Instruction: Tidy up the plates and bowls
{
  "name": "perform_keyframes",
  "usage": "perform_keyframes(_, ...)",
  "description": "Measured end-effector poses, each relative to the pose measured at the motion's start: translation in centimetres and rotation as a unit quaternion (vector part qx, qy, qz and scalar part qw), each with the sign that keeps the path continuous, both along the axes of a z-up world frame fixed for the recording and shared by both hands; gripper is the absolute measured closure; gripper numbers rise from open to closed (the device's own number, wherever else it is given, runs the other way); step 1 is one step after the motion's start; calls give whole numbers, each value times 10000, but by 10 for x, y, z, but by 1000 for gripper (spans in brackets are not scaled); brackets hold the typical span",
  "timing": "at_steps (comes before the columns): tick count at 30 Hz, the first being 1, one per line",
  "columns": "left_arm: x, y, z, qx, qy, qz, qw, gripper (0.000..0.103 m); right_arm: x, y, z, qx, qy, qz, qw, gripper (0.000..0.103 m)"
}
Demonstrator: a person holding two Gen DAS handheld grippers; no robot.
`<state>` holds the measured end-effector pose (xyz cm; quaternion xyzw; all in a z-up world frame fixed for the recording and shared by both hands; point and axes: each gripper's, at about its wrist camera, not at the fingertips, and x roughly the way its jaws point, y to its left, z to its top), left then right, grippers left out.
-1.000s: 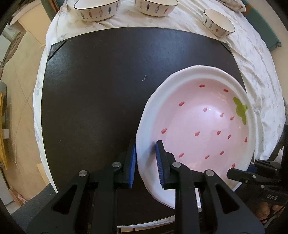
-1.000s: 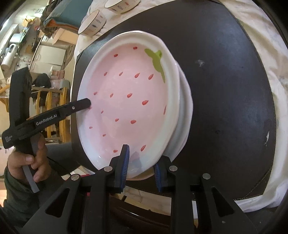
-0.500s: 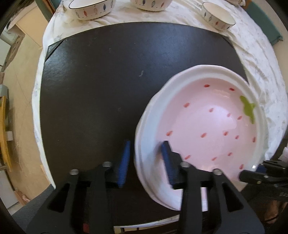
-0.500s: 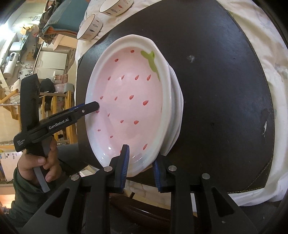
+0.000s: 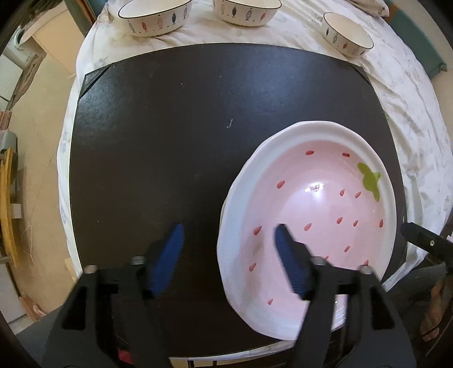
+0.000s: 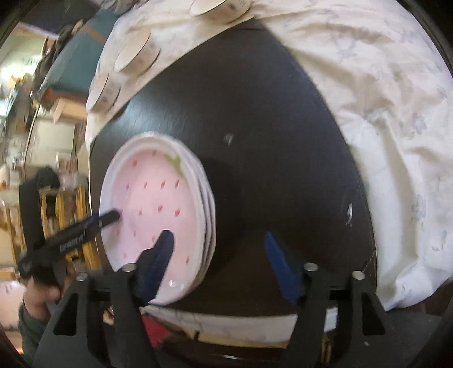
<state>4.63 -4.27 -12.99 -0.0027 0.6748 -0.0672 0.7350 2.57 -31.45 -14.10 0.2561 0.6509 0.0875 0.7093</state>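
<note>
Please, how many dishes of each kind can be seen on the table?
Pink strawberry plates: 3, in one stack (rims counted in the blurred right wrist view)
White fish-pattern bowls: 3
Total: 6

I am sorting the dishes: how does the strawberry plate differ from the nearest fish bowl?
The strawberry plate is wide, shallow and pink inside; the small fish bowl is deep, narrow and white inside. The plate tops a stack on the black mat; the bowl stands alone on the cloth. Both are upright.

Table [image 5: 410, 119] w/ cloth: mat [image 5: 170, 141], 3 bowls [image 5: 155, 17]
</note>
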Motion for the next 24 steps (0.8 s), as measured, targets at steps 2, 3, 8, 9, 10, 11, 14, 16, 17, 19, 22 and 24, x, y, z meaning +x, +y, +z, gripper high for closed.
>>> perform_keyframes(2, -1, 5, -3, -84, 98, 66, 9999, 32, 4, 1, -4, 121, 27, -66, 9999, 29)
perform_keyframes(3, -1, 6, -5, -122, 153, 96, 9998, 32, 6, 2, -6, 185, 58, -68, 9998, 29)
perform_keyframes(8, -10, 3, -19, -469, 583, 60, 9972, 32, 10, 19, -27, 280, 445, -94, 9986, 29)
perform_keyframes(9, -10, 3, -22, -481, 650, 45, 9967, 32, 9, 22, -29, 292, 494, -70, 9983, 29)
perform_keyframes(10, -11, 2, -24, -453, 695, 49, 9965, 32, 9, 28, -32, 320, 532, 23, 9981, 29)
perform_keyframes(11, -11, 1, -25, -474, 721, 41, 9963, 32, 10, 34, -33, 319, 540, 135, 9979, 29)
perform_keyframes(14, -6, -8, -28, -659, 778, -51, 9948, 35, 10, 56, -35, 180, 542, 551, 9968, 29)
perform_keyframes(16, -6, -14, -27, -525, 799, -167, 9953, 39, 13, 64, -39, 194, 601, 671, 9957, 29)
perform_keyframes(17, -2, -17, -26, -385, 804, -215, 9958, 44, 14, 66, -40, 221, 609, 688, 9955, 29)
perform_keyframes(19, 0, -19, -27, -364, 804, -181, 9959, 46, 15, 71, -40, 205, 598, 780, 9949, 28)
perform_keyframes(22, 5, -12, -28, -494, 850, 41, 9951, 55, 18, 79, -40, -36, 552, 952, 9939, 30)
perform_keyframes(24, 9, -9, -27, -561, 833, 88, 9949, 55, 20, 78, -38, -109, 516, 974, 9938, 30)
